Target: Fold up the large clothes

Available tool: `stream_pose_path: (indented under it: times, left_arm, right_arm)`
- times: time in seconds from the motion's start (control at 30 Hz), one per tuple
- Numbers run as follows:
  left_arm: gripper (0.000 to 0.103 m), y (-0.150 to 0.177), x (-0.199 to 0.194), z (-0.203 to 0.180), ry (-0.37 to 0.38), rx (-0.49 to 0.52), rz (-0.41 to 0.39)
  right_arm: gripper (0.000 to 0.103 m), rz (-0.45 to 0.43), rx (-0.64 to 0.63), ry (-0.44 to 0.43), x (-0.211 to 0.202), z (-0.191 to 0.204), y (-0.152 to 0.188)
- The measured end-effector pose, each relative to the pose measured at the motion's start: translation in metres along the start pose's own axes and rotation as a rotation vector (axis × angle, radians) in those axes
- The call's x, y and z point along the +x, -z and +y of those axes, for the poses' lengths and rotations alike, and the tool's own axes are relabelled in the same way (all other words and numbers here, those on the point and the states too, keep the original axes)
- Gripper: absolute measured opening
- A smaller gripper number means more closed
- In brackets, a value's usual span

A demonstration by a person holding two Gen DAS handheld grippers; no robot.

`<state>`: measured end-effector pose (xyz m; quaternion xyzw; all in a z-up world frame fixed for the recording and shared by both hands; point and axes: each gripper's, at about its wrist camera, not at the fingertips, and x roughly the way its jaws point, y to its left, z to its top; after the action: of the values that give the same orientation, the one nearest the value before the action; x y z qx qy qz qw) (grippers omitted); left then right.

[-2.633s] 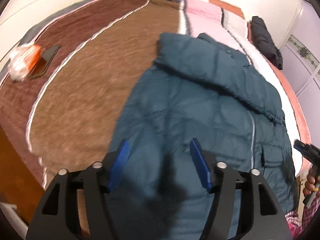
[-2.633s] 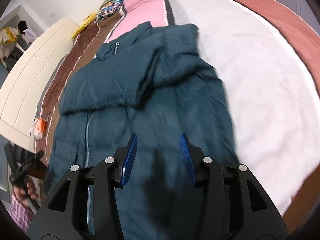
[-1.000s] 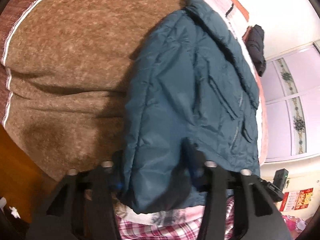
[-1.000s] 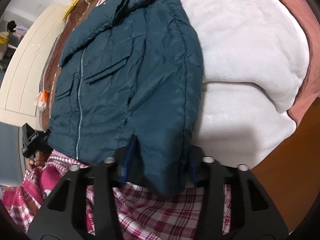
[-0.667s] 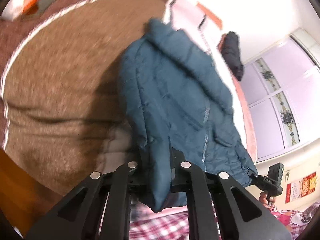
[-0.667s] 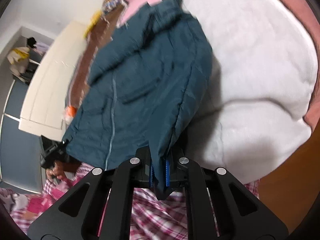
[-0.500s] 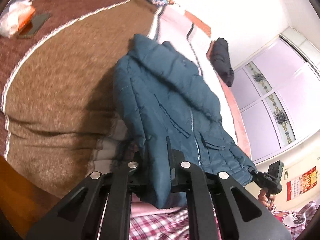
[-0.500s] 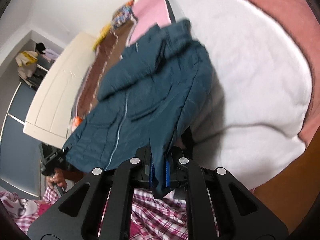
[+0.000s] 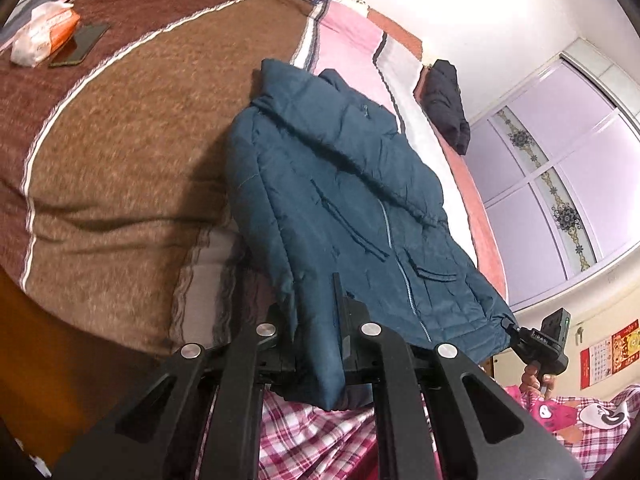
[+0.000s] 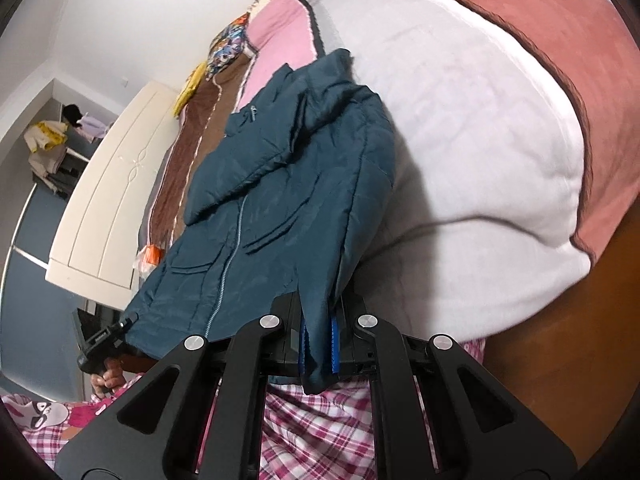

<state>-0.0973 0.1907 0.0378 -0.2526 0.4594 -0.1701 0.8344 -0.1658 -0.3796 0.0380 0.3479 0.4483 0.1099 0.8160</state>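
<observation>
A dark teal padded jacket (image 9: 340,184) lies front up on the bed, zipped, its collar at the far end and its hem toward me. My left gripper (image 9: 318,320) is shut on the hem's left corner, which is raised off the bed. In the right wrist view the same jacket (image 10: 280,184) stretches away, and my right gripper (image 10: 318,338) is shut on the hem's right corner, blue pads pressed against the cloth. The hem hangs taut between both grippers above the bed's near edge.
The bed carries a brown blanket (image 9: 120,140) on the left and a white and pink one (image 10: 460,100) on the right. A tissue pack (image 9: 42,30) and phone (image 9: 80,44) lie far left. A black garment (image 9: 446,100) rests far right. A pink plaid-clad person (image 9: 320,440) stands below.
Both grippers closed on the jacket's hem corners and rose, lifting the hem off the bed's edge. The views tilted up so more of the bed and room shows.
</observation>
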Motion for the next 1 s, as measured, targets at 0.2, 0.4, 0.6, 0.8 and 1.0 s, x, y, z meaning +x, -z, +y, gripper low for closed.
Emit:
stream_pose_path:
  times: [0.2,0.4,0.6,0.8,1.0]
  left_arm:
    - [0.01,-0.002,-0.002,0.001,0.024,-0.024,-0.009]
    - [0.01,-0.023,-0.006,-0.011,0.061,-0.011,-0.049]
    - [0.01,-0.069,-0.008,-0.026,0.107,-0.02,-0.102]
    - [0.01,-0.134,0.0,-0.041,0.14,-0.023,-0.152]
    - [0.01,-0.211,0.032,-0.054,0.121,-0.002,-0.184]
  right_arm:
    - [0.009,-0.011,0.035,-0.017,-0.003,-0.004,-0.005]
    - [0.009,-0.046,-0.006,-0.028,-0.009,0.013,-0.031]
    - [0.01,-0.09,-0.067,-0.069,-0.014,0.042,-0.078]
    - [0.01,-0.129,-0.083,-0.112,0.004,0.074,-0.162]
    - [0.01,-0.153,-0.058,-0.091,0.051,0.093,-0.25]
